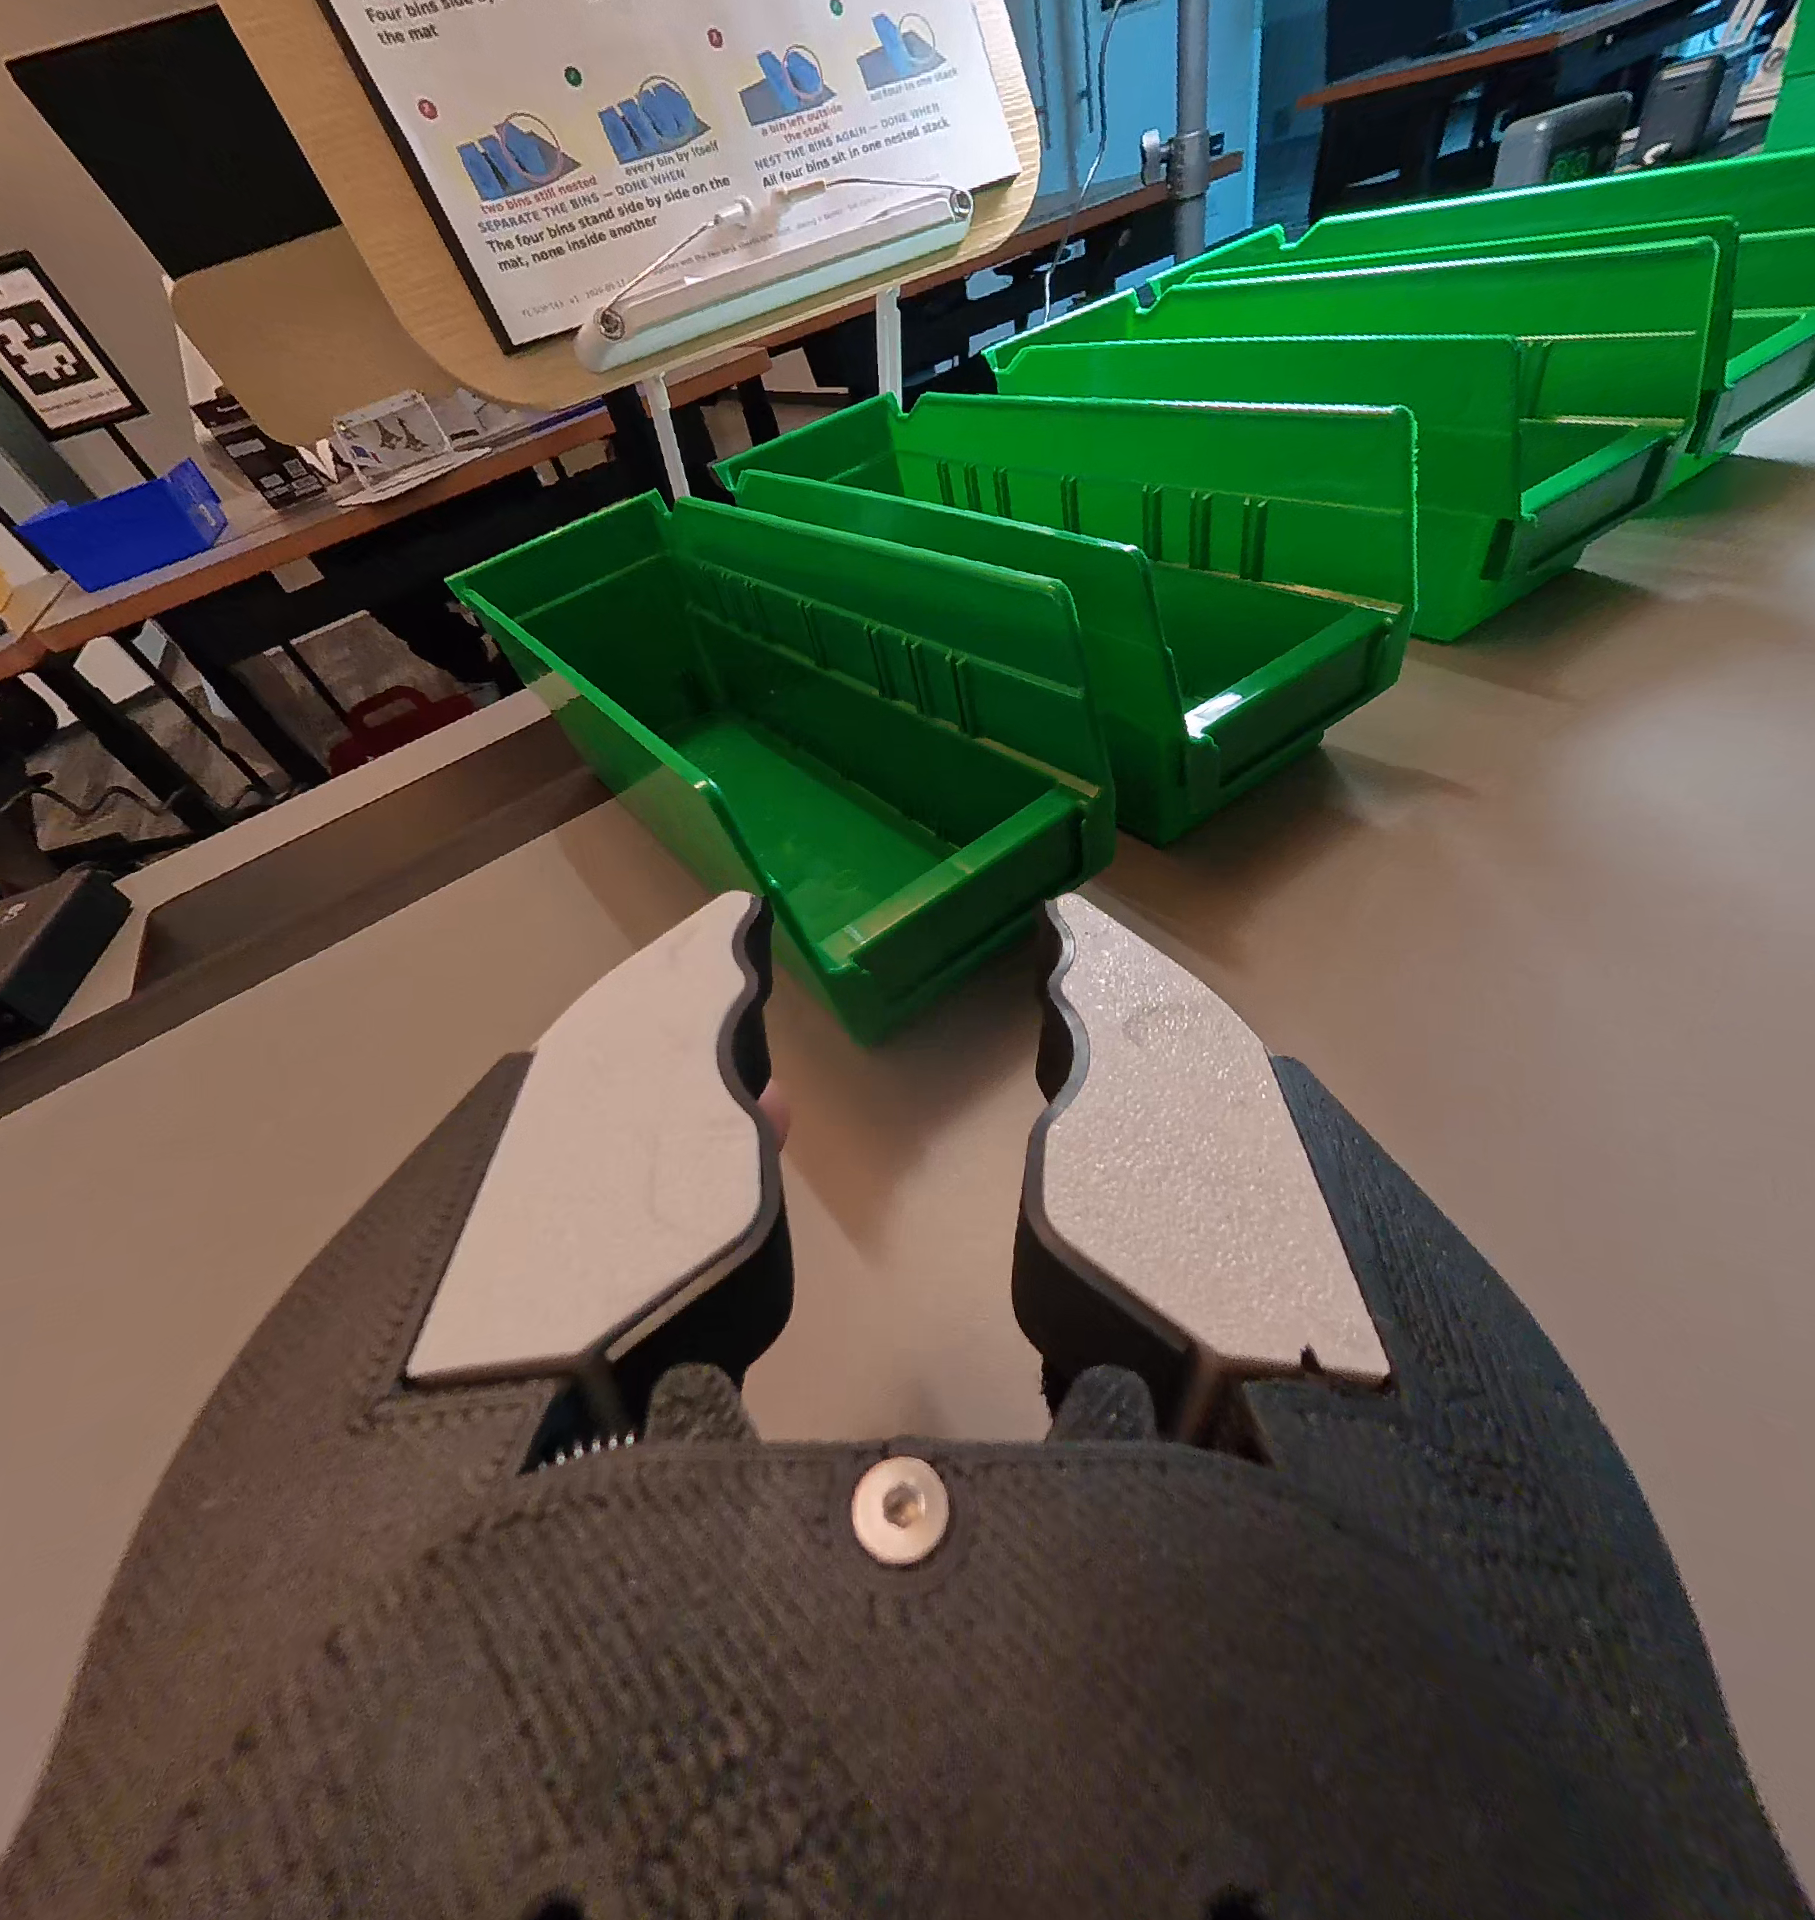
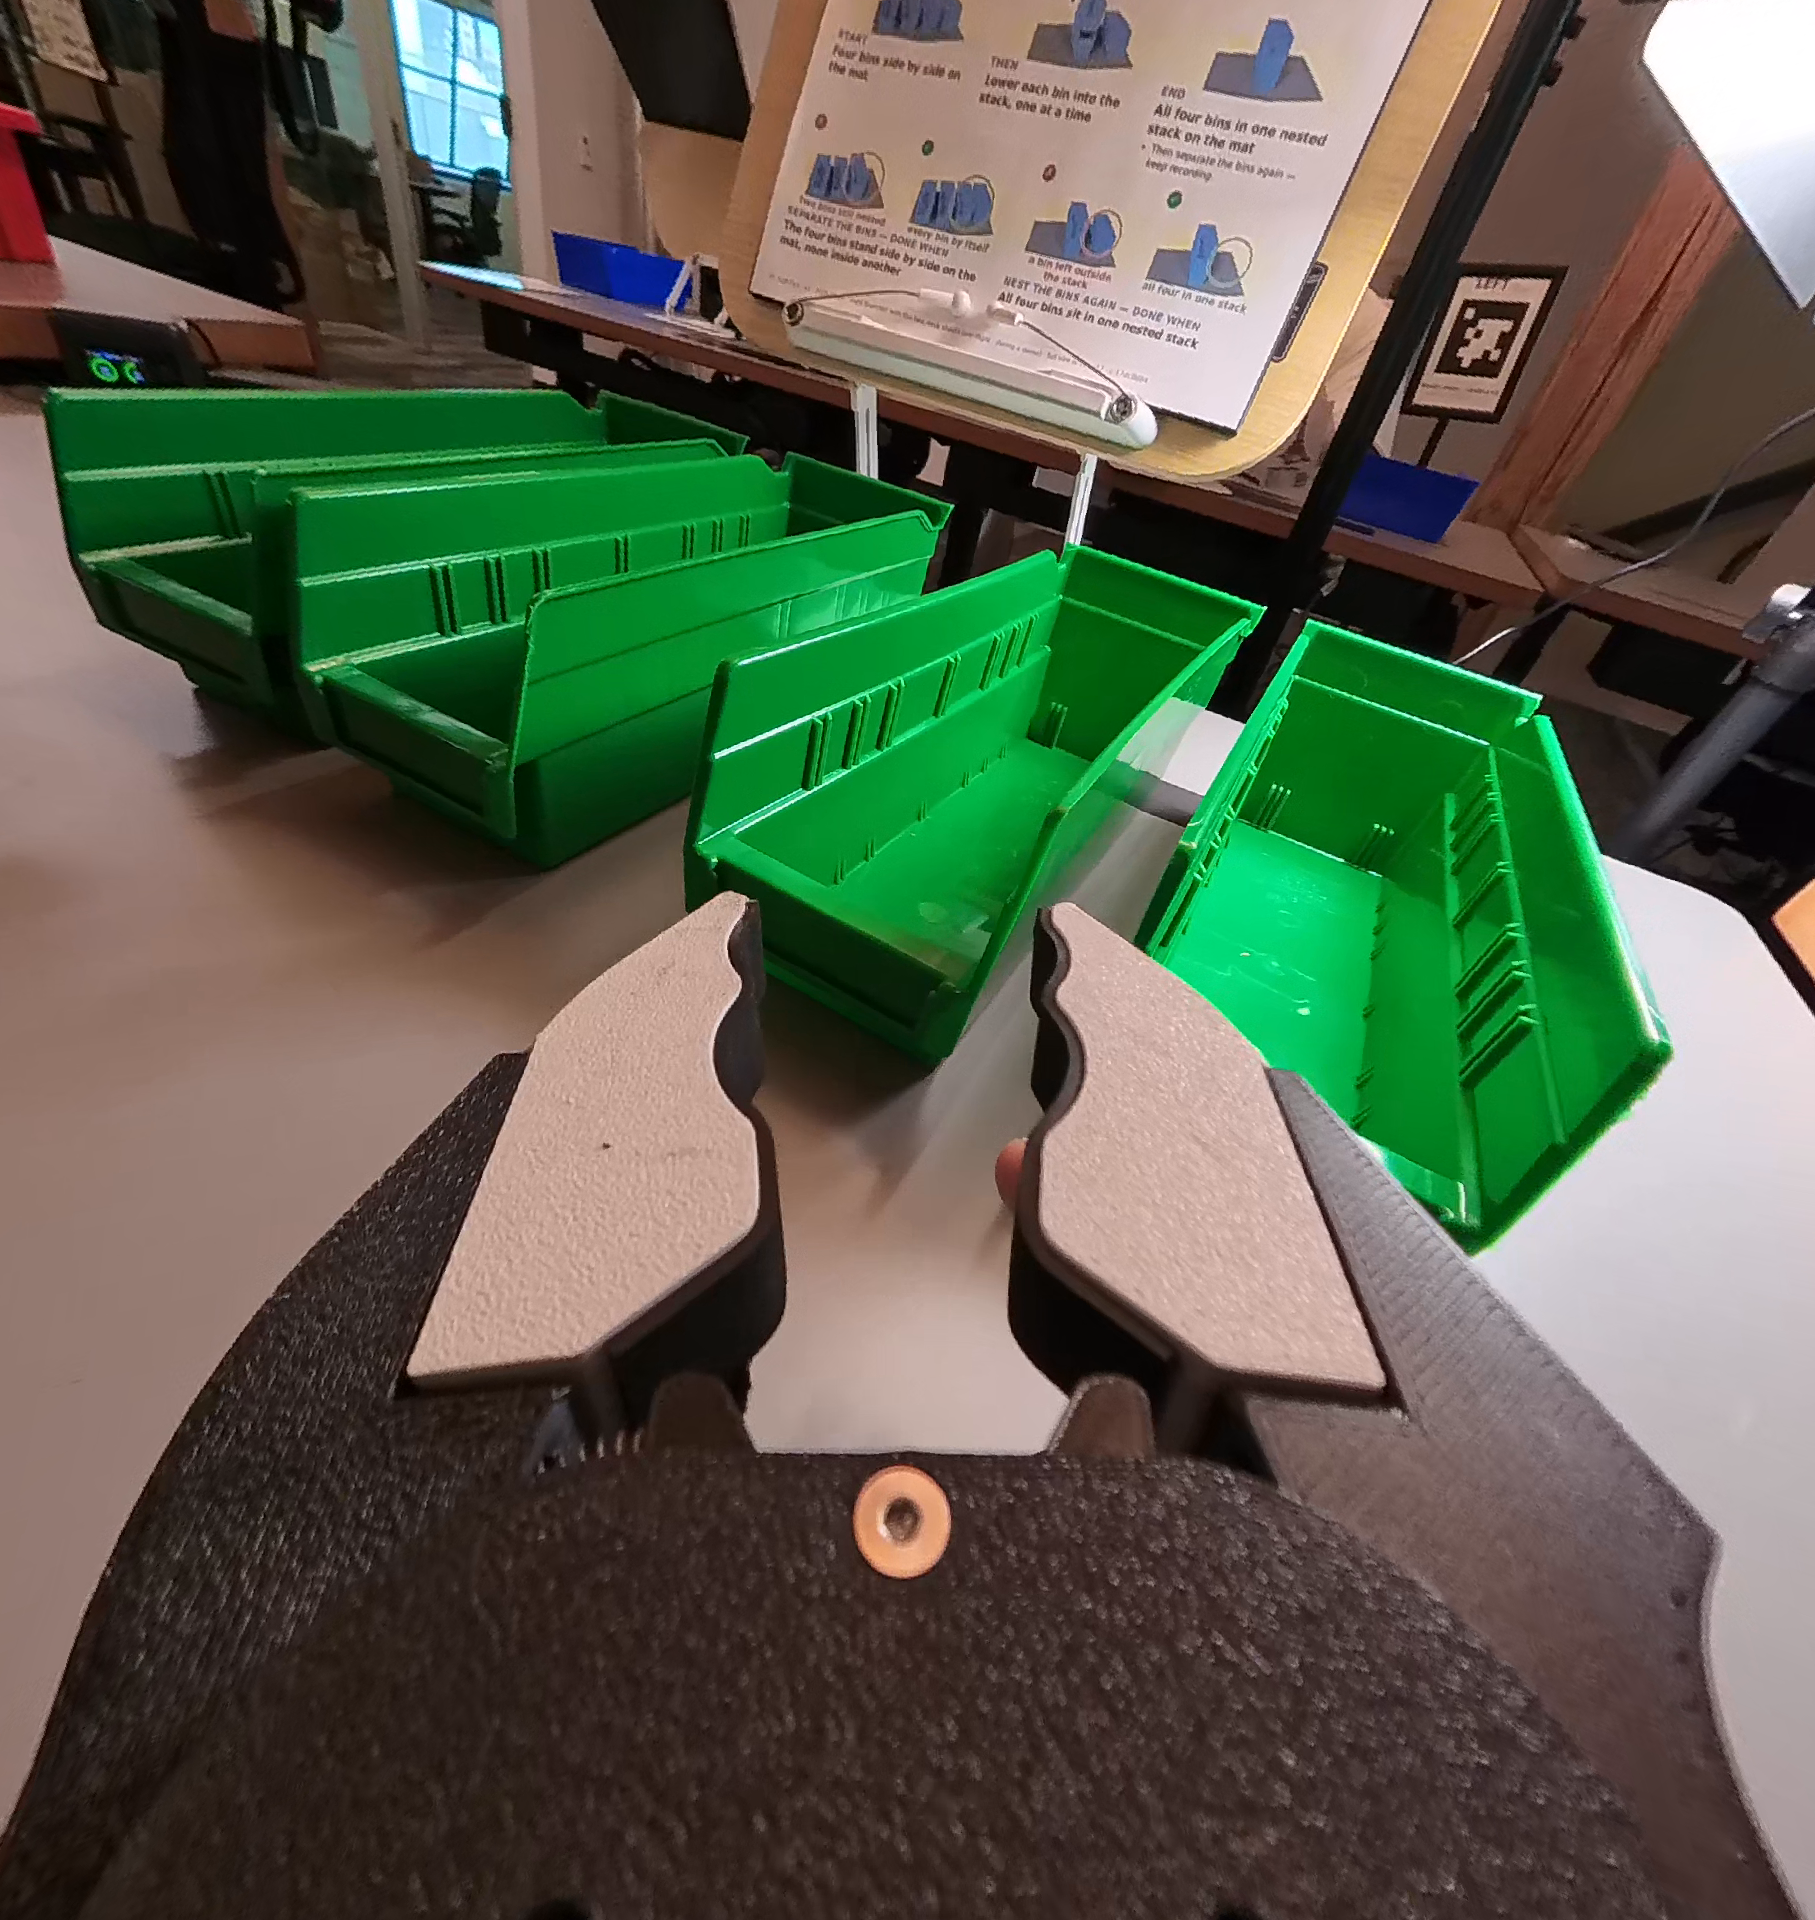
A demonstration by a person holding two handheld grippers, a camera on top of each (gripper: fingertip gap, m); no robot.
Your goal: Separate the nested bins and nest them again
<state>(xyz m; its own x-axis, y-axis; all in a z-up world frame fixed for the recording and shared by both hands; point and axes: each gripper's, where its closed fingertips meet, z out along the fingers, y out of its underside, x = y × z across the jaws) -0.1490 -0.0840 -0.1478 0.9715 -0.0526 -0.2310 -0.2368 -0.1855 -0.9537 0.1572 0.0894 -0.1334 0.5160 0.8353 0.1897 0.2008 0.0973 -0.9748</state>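
Several green plastic bins stand side by side on the grey table, each on its own, none inside another. In the left wrist view the nearest bin lies straight ahead, with another bin to its right and more behind. My left gripper is open and empty, its tips just short of that nearest bin's front end. In the right wrist view my right gripper is open and empty, just in front of a middle bin. A bin turned at an angle lies to its right.
An instruction sheet on a wooden board stand rises behind the bins; it also shows in the right wrist view. The table's far edge runs close behind the nearest bin. Blue bins sit on desks beyond. Two more green bins lie far left. The gap from one gripper's tips to the other's is roughly 35 centimeters.
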